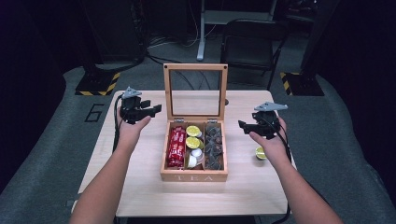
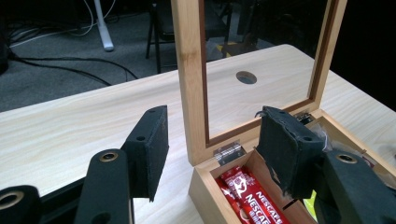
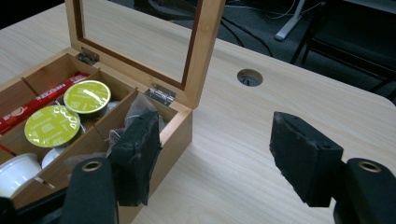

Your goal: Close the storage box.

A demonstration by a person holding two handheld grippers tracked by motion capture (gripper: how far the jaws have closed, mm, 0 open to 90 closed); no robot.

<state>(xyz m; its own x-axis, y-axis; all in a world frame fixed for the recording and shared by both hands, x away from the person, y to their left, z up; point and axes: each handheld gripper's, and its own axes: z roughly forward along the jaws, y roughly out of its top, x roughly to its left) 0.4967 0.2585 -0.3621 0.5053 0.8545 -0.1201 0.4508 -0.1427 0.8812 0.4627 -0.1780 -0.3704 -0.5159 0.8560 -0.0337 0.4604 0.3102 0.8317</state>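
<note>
A wooden tea box (image 1: 194, 176) stands mid-table with its glass lid (image 1: 195, 67) upright. Inside lie red Nescafe sachets (image 1: 176, 147) on the left, green-lidded capsules (image 1: 192, 136) and white capsules (image 1: 194, 158) in the middle, and dark tea bags (image 1: 215, 147) on the right. One green capsule (image 1: 260, 152) rests on the table by the right hand. My left gripper (image 1: 140, 111) hovers left of the lid, open and empty. In its own view the left gripper (image 2: 214, 140) faces the lid post (image 2: 191, 70) and the sachets (image 2: 247, 196). My right gripper (image 1: 252, 126) hangs right of the box, open and empty. The right gripper (image 3: 219, 149) sits beside the box's back corner.
The light wooden table (image 1: 140, 186) has a round cable hole (image 3: 250, 77) behind the box. A black chair (image 1: 252, 42) and a white stand leg (image 1: 201, 32) lie beyond the far edge. Bare tabletop flanks the box on both sides.
</note>
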